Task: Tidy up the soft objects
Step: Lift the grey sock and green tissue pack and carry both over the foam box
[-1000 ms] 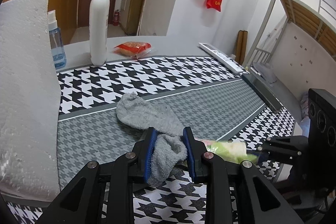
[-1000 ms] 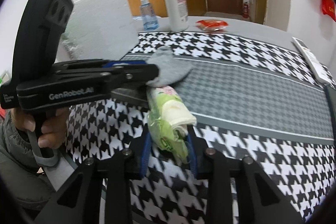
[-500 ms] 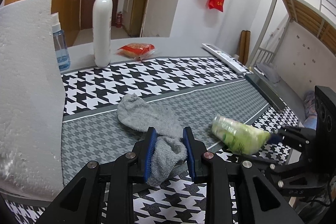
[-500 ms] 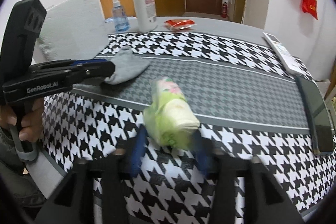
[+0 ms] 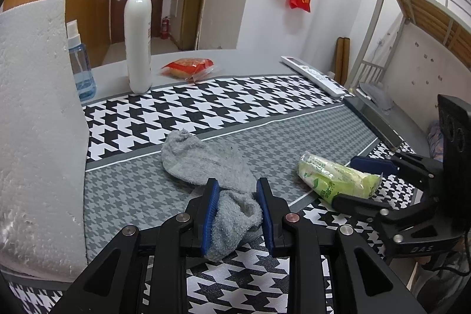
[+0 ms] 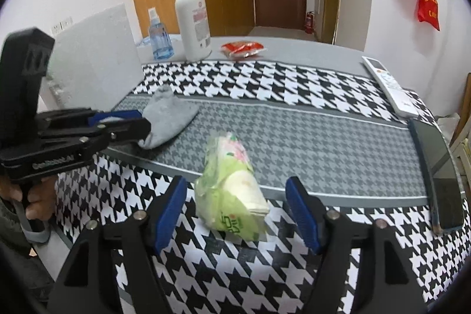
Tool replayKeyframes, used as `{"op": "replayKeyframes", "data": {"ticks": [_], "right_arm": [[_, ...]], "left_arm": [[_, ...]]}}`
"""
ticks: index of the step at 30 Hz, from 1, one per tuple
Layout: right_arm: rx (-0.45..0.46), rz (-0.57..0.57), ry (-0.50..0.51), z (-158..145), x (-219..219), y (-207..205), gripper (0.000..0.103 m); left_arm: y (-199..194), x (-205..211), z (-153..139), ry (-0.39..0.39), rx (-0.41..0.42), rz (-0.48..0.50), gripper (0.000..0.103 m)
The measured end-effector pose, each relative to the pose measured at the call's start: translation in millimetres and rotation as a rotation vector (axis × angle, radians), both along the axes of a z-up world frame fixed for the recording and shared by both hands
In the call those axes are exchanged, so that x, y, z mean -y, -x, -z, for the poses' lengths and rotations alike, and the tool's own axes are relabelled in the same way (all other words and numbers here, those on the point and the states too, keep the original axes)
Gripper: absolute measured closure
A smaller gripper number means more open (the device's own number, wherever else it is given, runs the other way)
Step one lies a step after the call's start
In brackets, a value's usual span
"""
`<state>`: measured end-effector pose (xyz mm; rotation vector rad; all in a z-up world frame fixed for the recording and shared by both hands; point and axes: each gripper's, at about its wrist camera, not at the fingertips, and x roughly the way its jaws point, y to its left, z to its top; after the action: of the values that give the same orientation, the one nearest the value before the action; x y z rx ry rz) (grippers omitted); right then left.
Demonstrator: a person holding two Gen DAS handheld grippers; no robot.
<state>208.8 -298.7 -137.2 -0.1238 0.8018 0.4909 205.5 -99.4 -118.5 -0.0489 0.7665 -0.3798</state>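
The grey sock (image 5: 206,164) is a thick terry thing, rumpled and half folded, its toe end spread flat on the grey band of the houndstooth cloth (image 5: 235,105) that covers the table (image 5: 250,61). Its cuff end is bunched up and pinched between the blue pads of the left gripper (image 5: 237,214), which is clenched on it at the near edge of the grey band. In the right wrist view the same sock (image 6: 169,119) lies fanned out from that gripper (image 6: 126,122) toward the middle of the cloth.

To the right of the sock, apart from it, lies the tissue pack (image 6: 231,193): a soft pale-green plastic wrapper with printed lettering, crumpled, with cream tissues showing at its open near end. It rests on the cloth across the border between the grey band and the black-and-white check. The right gripper (image 6: 240,211) stands wide open around it, one blue pad on each side, neither touching the pack (image 5: 335,178).

At the far side of the table stand a white pump bottle (image 5: 137,34) with a red top and a small blue spray bottle (image 5: 79,64), with a red snack packet (image 5: 188,67) beside them. A white foam board (image 5: 35,137) stands upright at the left edge, and a white remote control (image 6: 390,86) lies at the right
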Motion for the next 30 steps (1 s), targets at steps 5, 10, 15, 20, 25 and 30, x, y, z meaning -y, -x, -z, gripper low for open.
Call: {"op": "replayKeyframes", "data": {"ticks": [5, 10, 15, 20, 25, 30], "right_arm": [[-0.027, -0.010, -0.006, 5.8, -5.2, -5.3, 0.060], [-0.022, -0.017, -0.036, 3.6, -7.3, -4.0, 0.071], [-0.003, -0.004, -0.061, -6.4, -4.0, 0.6, 0.071], [0.027, 0.012, -0.075, -16.7, -2.2, 5.6, 0.071], [0.064, 0.015, -0.088, -26.9, 0.2, 12.9, 0.071], [0.085, 0.011, -0.094, -33.5, 0.1, 16.2, 0.071]], "left_arm": [[1.2, 2.3, 0.3, -0.010, 0.007, 0.009, 0.081], [6.6, 3.0, -2.8, -0.012, 0.032, 0.019, 0.089], [13.7, 4.0, -9.0, -0.009, 0.068, 0.034, 0.090], [21.6, 1.3, -16.1, 0.001, 0.096, 0.036, 0.090], [27.9, -3.9, -24.4, 0.007, 0.126, 0.026, 0.090], [32.6, -7.5, -31.3, 0.003, 0.150, 0.012, 0.090]]}}
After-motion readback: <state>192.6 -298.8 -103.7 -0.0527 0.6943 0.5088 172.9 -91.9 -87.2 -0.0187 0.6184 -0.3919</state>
